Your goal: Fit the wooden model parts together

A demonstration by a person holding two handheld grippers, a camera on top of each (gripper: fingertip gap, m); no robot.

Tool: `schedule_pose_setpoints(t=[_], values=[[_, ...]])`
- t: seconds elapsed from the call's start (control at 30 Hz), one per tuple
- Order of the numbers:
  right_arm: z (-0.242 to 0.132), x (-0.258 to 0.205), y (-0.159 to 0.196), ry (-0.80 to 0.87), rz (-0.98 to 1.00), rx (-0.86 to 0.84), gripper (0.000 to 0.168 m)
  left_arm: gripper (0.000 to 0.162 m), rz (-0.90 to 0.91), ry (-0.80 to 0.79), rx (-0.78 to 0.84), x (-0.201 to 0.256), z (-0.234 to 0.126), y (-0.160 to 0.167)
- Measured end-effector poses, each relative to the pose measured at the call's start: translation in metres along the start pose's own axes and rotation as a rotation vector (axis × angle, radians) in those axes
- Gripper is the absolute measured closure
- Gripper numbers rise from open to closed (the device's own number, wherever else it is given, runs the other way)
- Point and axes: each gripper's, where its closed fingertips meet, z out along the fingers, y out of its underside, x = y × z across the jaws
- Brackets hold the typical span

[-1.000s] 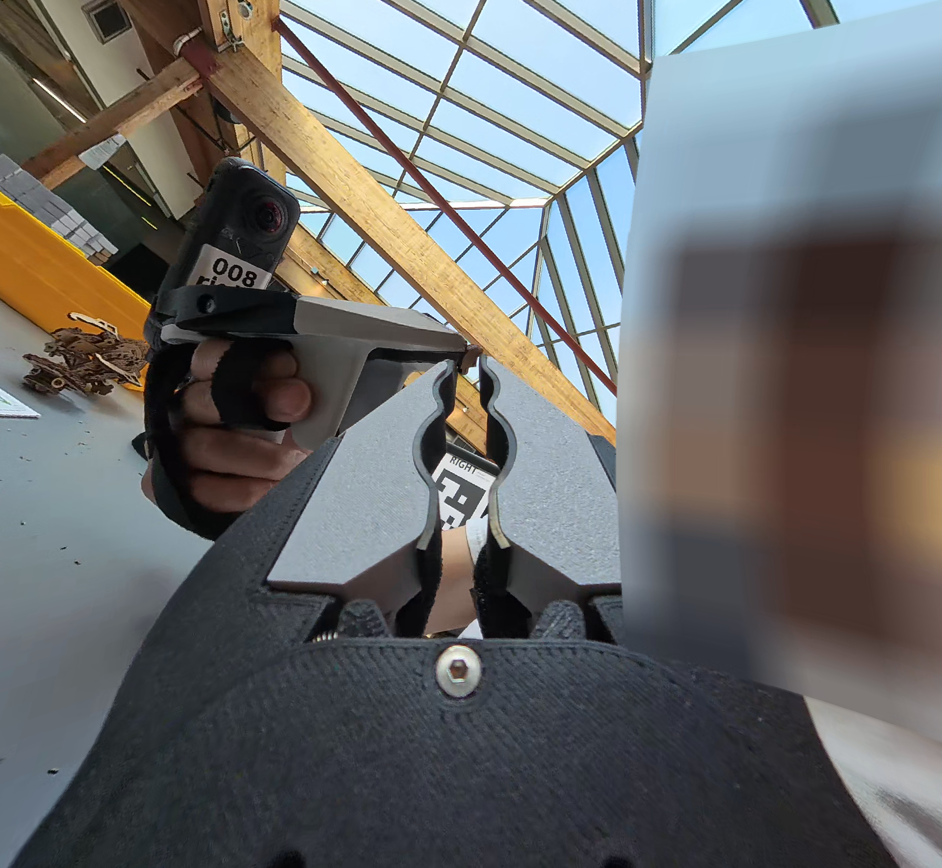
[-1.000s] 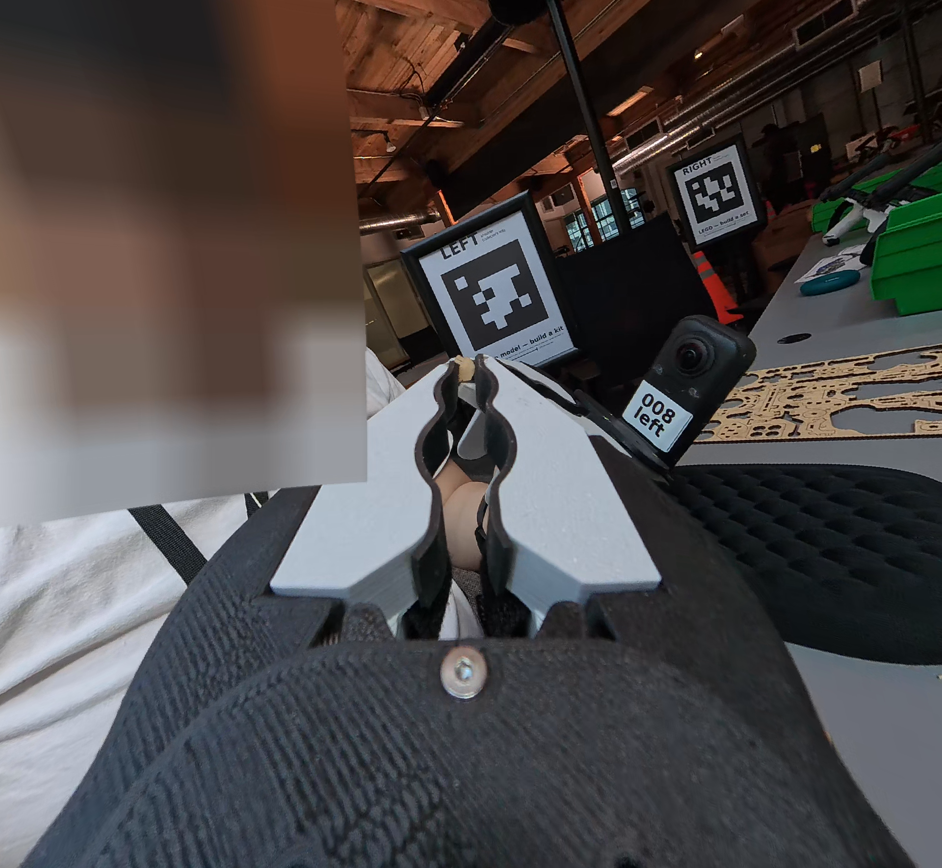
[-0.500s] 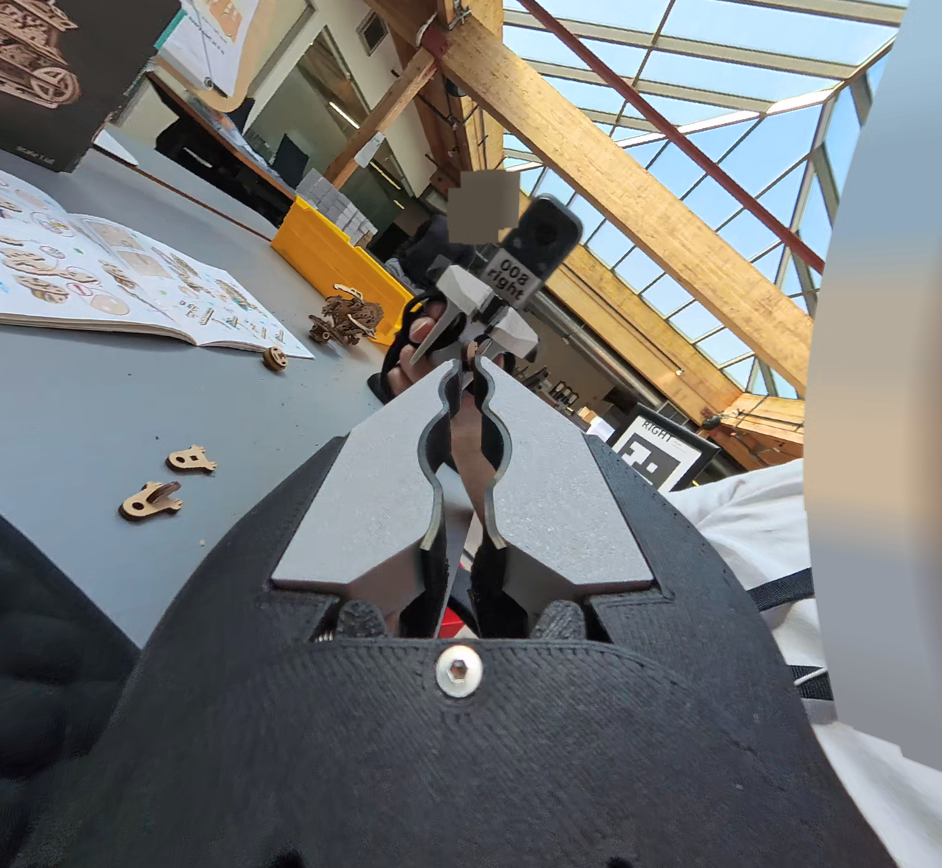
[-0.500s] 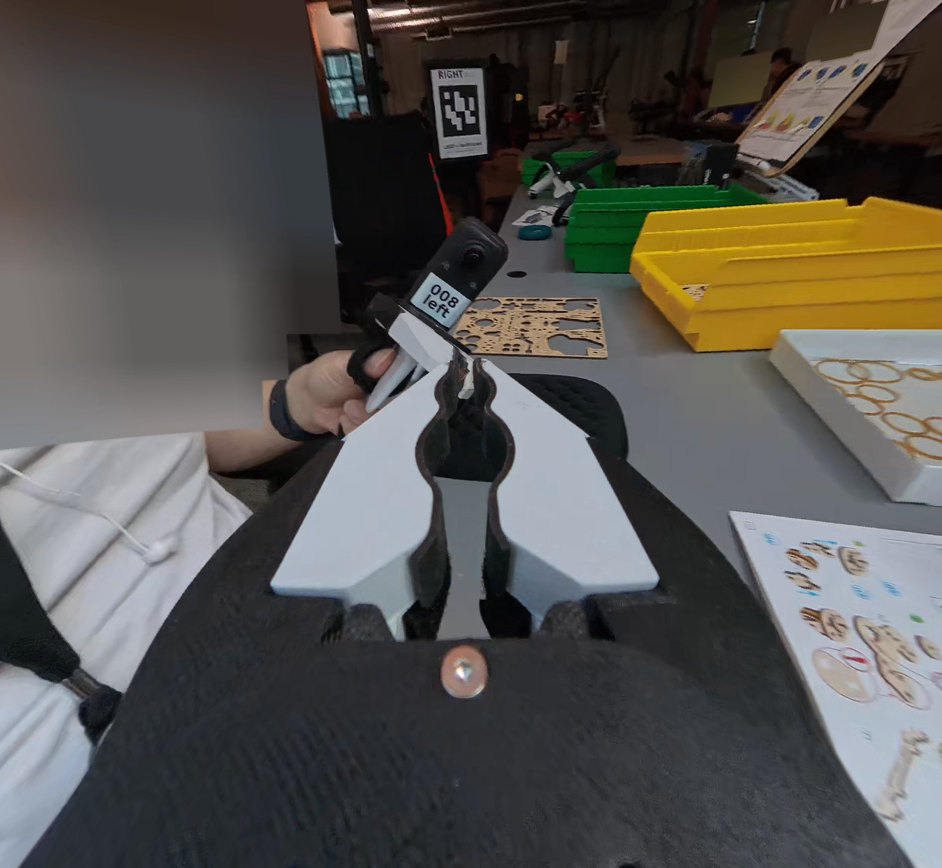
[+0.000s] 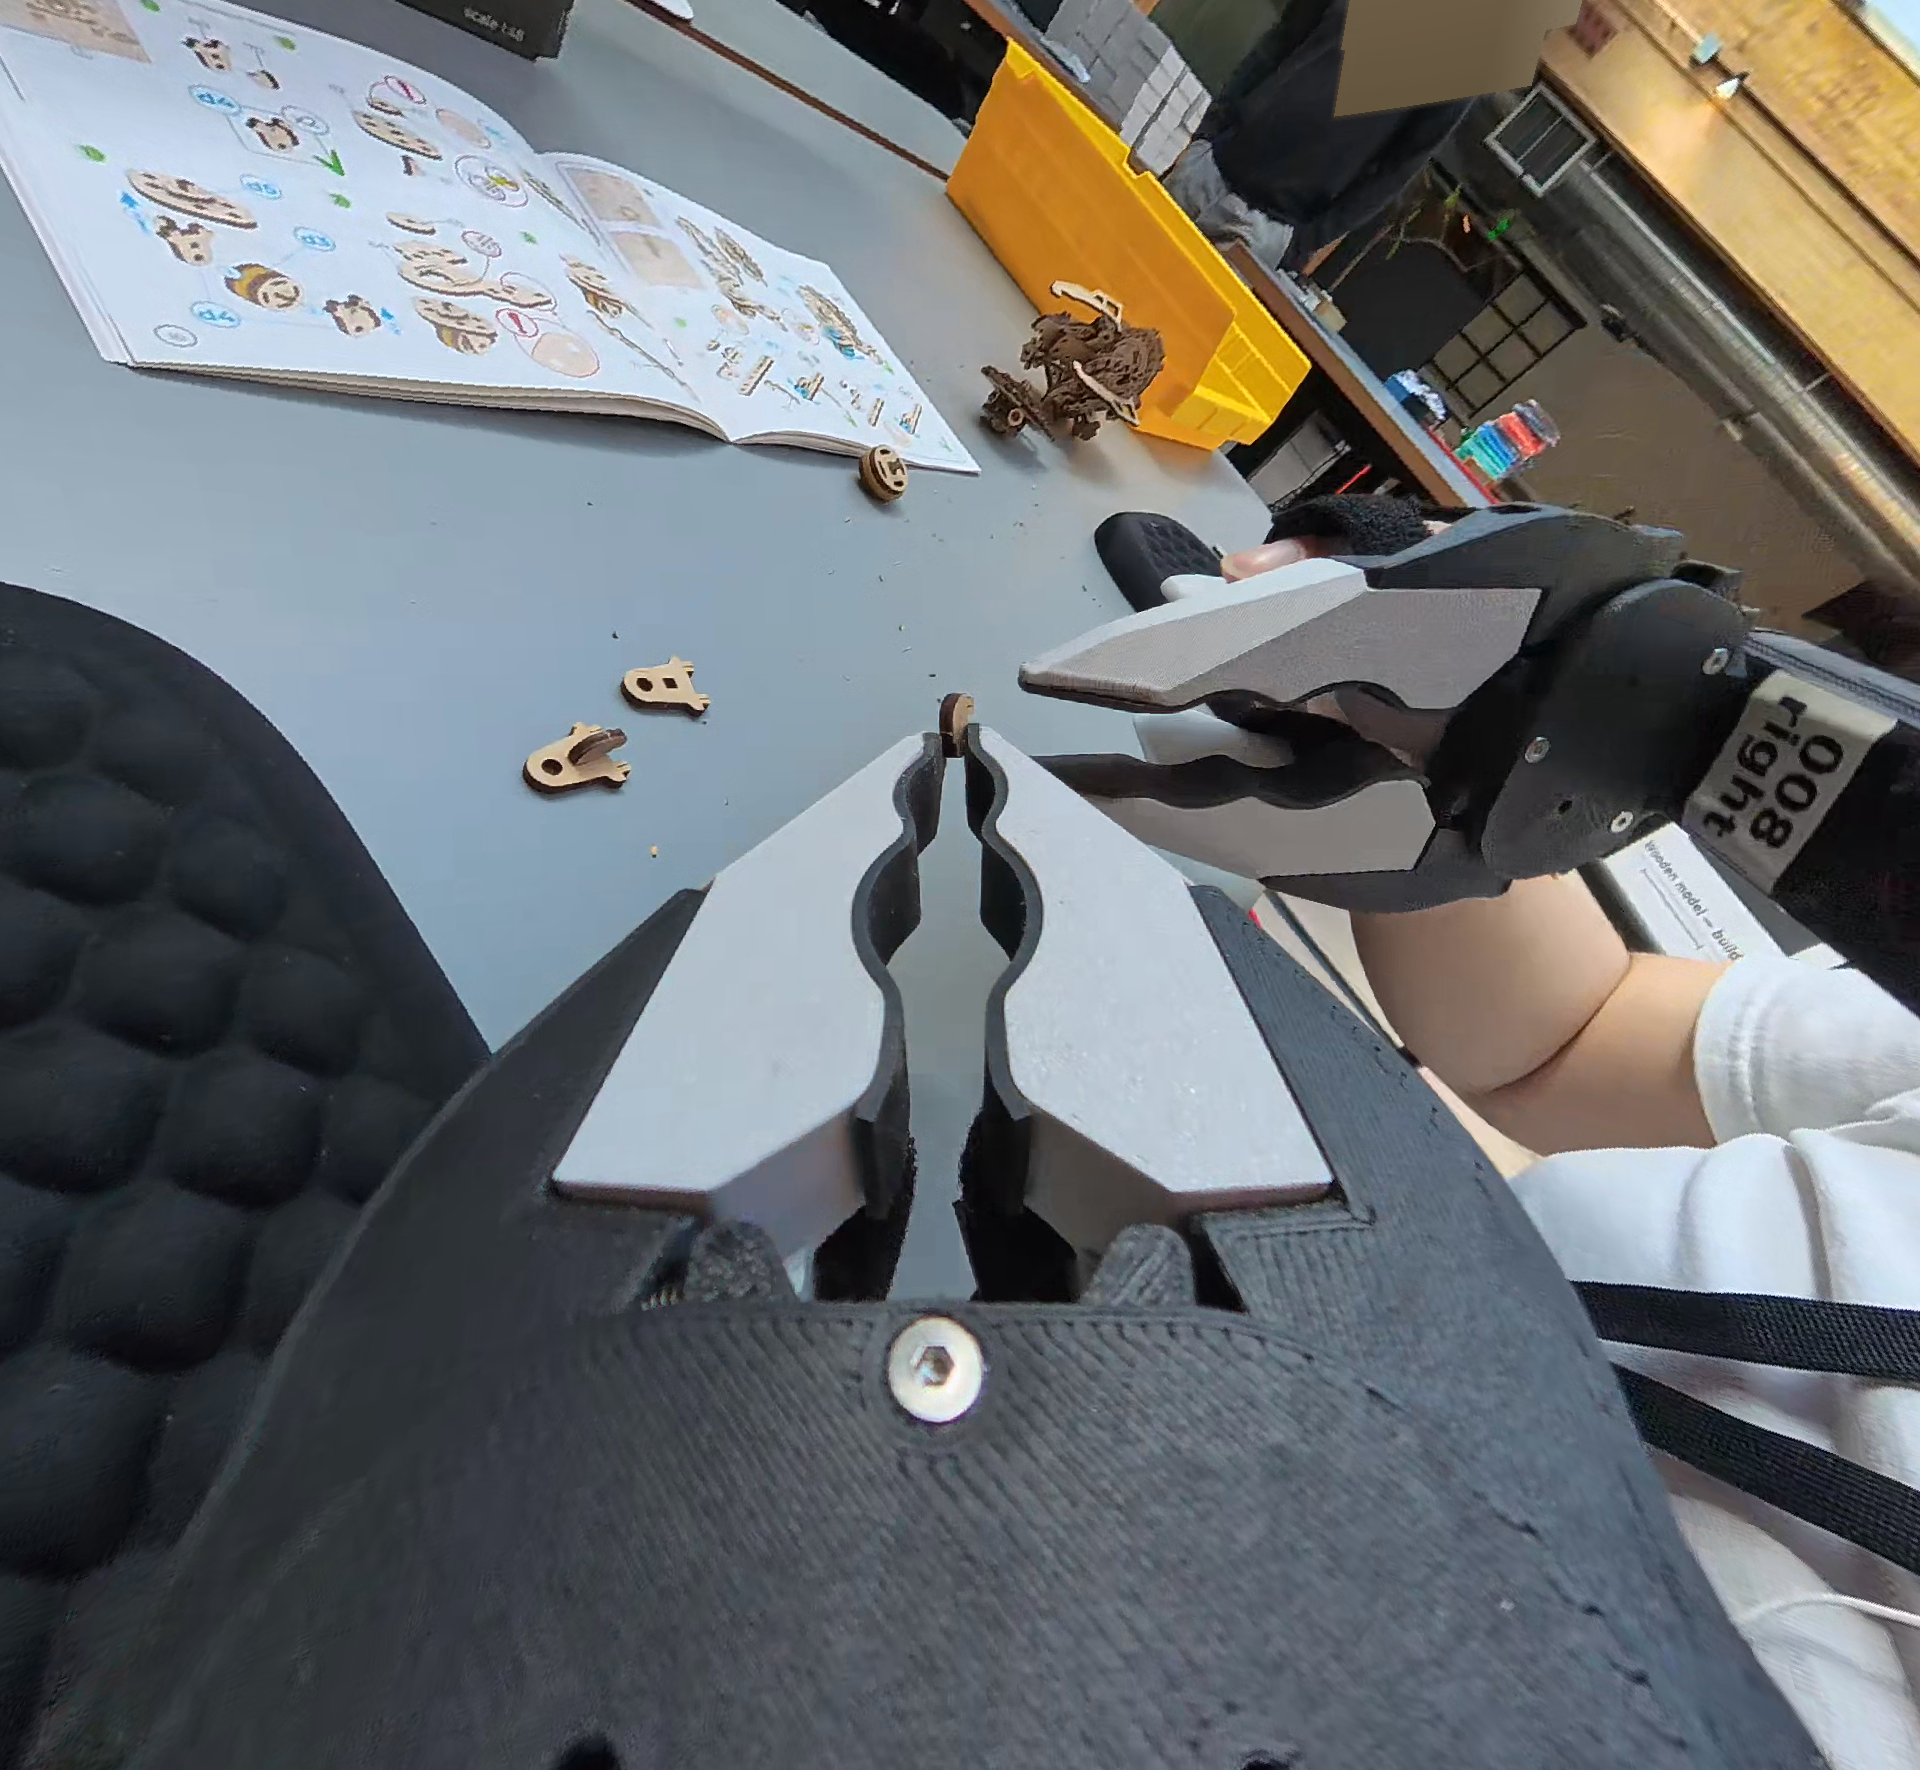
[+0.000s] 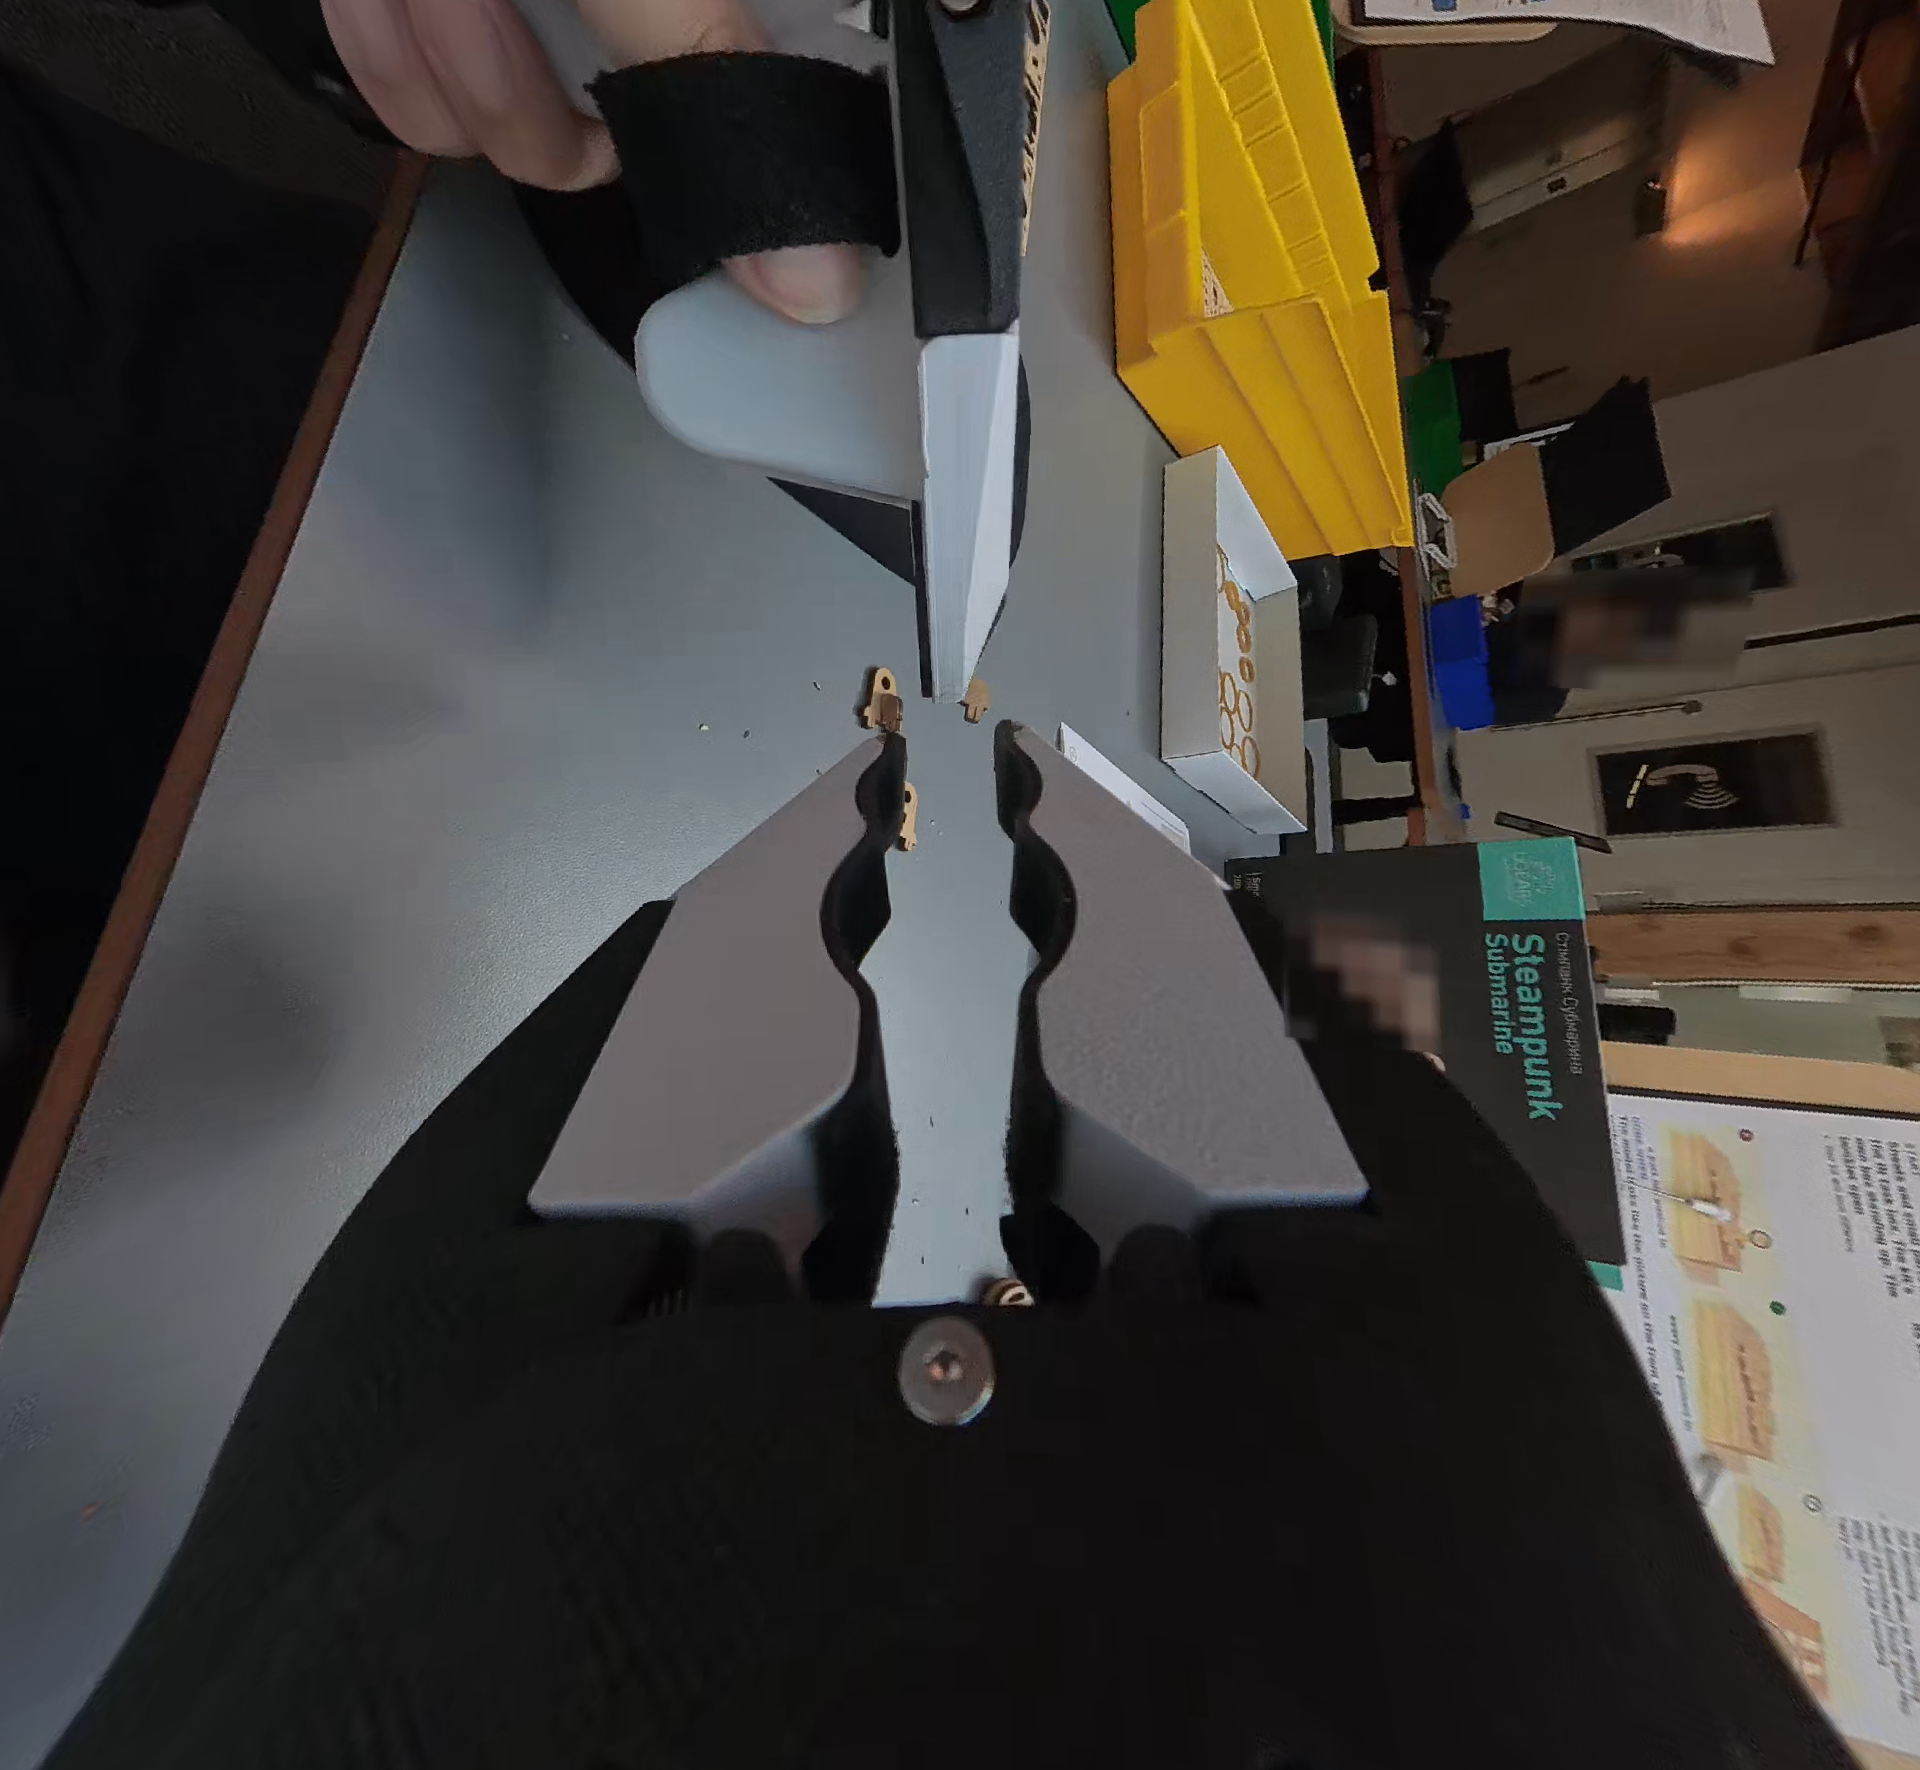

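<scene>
My left gripper (image 5: pixel 956 744) is shut on a small wooden disc (image 5: pixel 956 714), which it pinches at its very tips just above the grey table (image 5: pixel 416 577). My right gripper (image 5: pixel 1034 721) comes in from the right, open and empty, with its tips close beside the disc. In the right wrist view my right gripper (image 6: pixel 945 738) is open over the table, and the left gripper (image 6: pixel 951 681) points down at it from above. Two small wooden parts (image 5: pixel 665 686) (image 5: pixel 575 757) lie flat on the table to the left. They also show near the fingertips (image 6: pixel 883 702) (image 6: pixel 907 816).
An open instruction booklet (image 5: pixel 416 245), a round wooden piece (image 5: pixel 883 473), a partly built brown model (image 5: pixel 1075 370) and a yellow bin (image 5: pixel 1122 245) lie farther out. A black mat (image 5: pixel 156 993) is at the left. A white tray (image 6: pixel 1226 640) and a black box (image 6: pixel 1455 993) stand at the right.
Both grippers have swung down from pointing at the ceiling to pointing at the table. My right gripper has opened. The small wooden disc now sits in my left gripper's tips.
</scene>
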Motion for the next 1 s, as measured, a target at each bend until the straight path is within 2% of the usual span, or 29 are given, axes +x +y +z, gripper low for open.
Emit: schedule_pose_setpoints(t=[0.17,0.57,1.0], values=[[0.008,-0.002,0.003,0.132,-0.062,-0.041,0.15,0.16,-0.017,-0.005,-0.042,0.002,0.009,0.007],[0.011,-0.013,0.017,0.155,-0.062,-0.097,0.155,0.16,-0.116,0.026,-0.067,0.001,0.016,0.015],[0.012,-0.012,0.022,0.092,0.15,-0.006,0.161,0.16,-0.132,0.071,-0.079,0.006,0.019,0.017]])
